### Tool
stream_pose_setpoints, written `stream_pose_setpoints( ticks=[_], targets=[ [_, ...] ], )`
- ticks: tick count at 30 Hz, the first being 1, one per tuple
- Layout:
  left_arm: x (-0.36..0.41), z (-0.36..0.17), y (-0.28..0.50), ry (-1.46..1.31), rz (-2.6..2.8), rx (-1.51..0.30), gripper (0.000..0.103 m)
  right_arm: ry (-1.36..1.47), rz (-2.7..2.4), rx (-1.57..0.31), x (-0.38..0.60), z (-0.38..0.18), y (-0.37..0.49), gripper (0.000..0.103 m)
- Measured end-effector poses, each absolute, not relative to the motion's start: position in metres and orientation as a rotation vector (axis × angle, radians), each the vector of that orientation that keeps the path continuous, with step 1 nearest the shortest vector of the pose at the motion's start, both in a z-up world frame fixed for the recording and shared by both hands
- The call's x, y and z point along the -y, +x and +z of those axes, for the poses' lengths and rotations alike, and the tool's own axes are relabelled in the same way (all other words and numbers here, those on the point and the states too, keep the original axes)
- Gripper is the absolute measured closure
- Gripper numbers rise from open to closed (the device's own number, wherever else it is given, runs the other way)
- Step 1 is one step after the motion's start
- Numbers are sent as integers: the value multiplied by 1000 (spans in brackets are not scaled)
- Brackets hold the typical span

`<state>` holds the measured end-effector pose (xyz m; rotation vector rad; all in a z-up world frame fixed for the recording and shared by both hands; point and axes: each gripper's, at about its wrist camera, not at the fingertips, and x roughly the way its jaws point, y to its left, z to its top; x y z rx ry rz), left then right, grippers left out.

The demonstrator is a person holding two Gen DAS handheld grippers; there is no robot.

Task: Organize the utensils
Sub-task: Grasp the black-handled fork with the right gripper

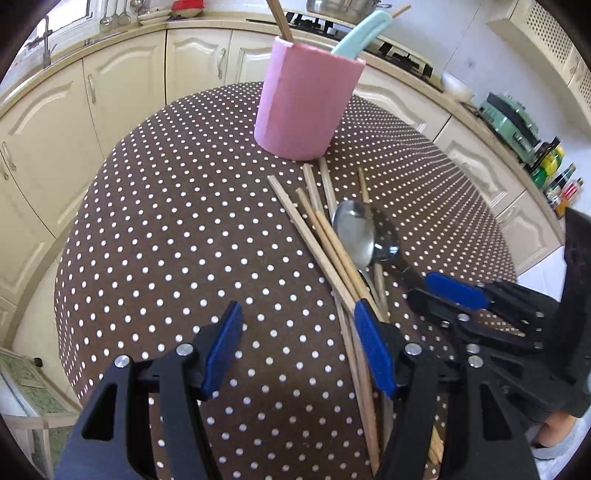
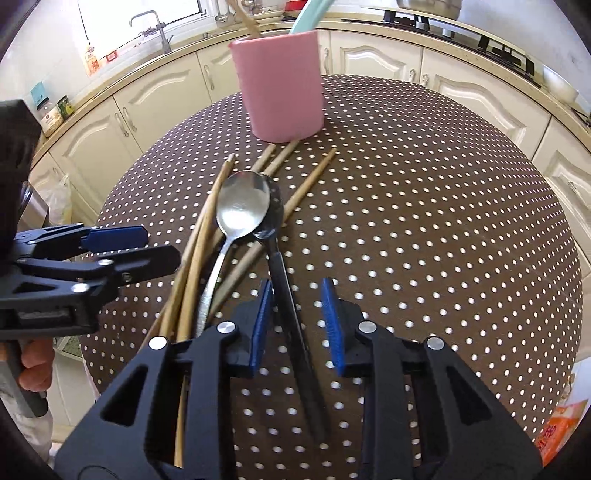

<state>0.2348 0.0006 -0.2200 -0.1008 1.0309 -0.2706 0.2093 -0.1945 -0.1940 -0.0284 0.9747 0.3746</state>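
On the round desk [image 2: 443, 229], covered by a brown cloth with white dots, a pink cup [image 2: 280, 85] stands upright at the far side. A wooden chopstick [image 1: 280, 20] and a light blue handle [image 1: 364, 35] stick out of the cup and lean outward.

Before the cup lies a loose bundle of wooden chopsticks [image 1: 325, 243]. Their long axis runs from the near edge of the desk toward the cup, and their far ends spread like a fan just before the base of the cup. A silver spoon [image 2: 242, 210] lies over them with the bowl up and pointing to the cup, its handle coming back toward the cameras. Just beside it, touching its bowl, a black spoon [image 2: 275, 236] lies in the same direction.

The right claw [image 2: 295, 325] is spread, and the handle of the black spoon passes between its blue pads [image 2: 260, 328], close to the left one; I cannot tell if the pad touches it. The left claw [image 1: 299, 350] is spread wide, with its right pad over the chopsticks.

No writing can be read on the task's things; the labels on jars in the background are too small.
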Motion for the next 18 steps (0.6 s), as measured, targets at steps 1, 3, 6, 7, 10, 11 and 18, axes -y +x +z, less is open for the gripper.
stream_pose_setpoints(
  ticks=[1,3,6,7,10,11,18],
  targets=[
    [2,-220,236,-77,-262,-1029,41,-25,375,-975,201,-196,209,77],
    [7,-221,238,-44,-254,-1031,41,-25,375,-976,203,-196,209,77],
    [10,-220,243,-38,-247,-1044,41,-23,378,-978,204,-195,210,77],
    [11,-220,245,-37,-245,-1049,41,-29,376,-978,203,-195,210,77],
    [11,-218,255,-28,-217,-1067,41,-49,376,-987,200,-194,216,77],
    [9,-217,260,-27,-214,-1073,41,-61,377,-991,198,-194,217,77],
    [2,-218,278,0,-215,-1101,41,-129,371,-1018,190,-192,235,77]
  ],
)
